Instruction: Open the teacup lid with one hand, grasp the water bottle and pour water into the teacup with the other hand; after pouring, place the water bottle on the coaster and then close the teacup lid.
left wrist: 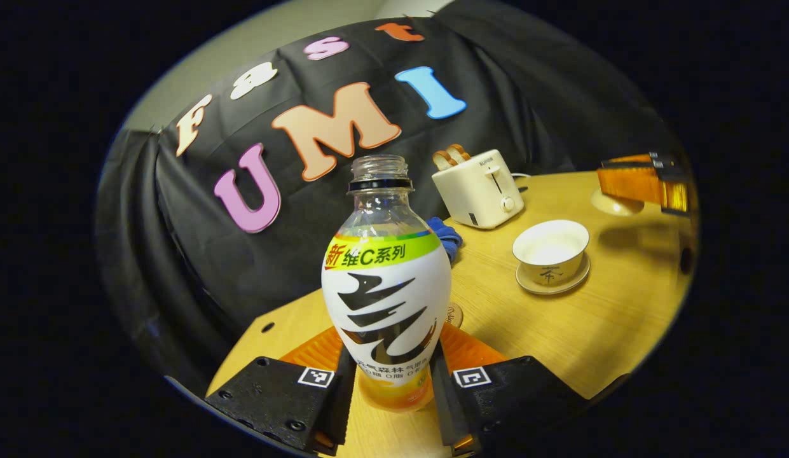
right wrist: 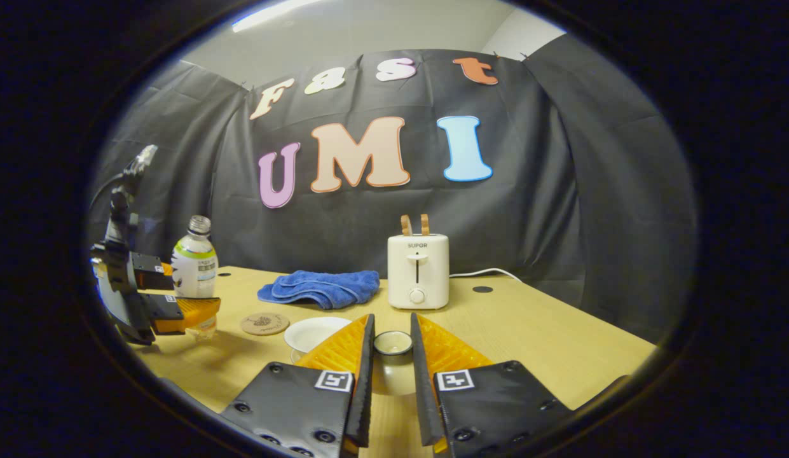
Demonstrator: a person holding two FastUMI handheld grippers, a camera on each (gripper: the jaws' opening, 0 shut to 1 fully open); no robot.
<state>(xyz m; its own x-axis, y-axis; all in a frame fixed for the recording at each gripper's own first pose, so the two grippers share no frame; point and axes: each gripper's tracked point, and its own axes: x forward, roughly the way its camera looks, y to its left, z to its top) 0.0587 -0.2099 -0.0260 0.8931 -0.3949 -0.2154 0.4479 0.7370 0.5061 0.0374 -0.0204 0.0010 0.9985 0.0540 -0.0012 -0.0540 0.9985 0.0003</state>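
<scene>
A clear water bottle (left wrist: pixel 386 286) with a white label and no cap stands upright between the fingers of my left gripper (left wrist: pixel 391 364), which is shut on its lower body. In the right gripper view the same bottle (right wrist: pixel 194 266) and left gripper (right wrist: pixel 189 290) are at the table's left edge. The white teacup (left wrist: pixel 550 247) sits uncovered on its saucer (left wrist: pixel 528 283). My right gripper (right wrist: pixel 392 329) is shut on the knob of the teacup lid (right wrist: pixel 393 345), held just right of the teacup (right wrist: pixel 313 331). A round cork coaster (right wrist: pixel 265 323) lies between bottle and cup.
A cream toaster (right wrist: pixel 418 270) with two bread slices stands at the back of the wooden table (right wrist: pixel 547 337). A folded blue cloth (right wrist: pixel 321 286) lies to its left. In the left gripper view, the right gripper (left wrist: pixel 648 181) hovers with the lid (left wrist: pixel 613 203) beyond the cup.
</scene>
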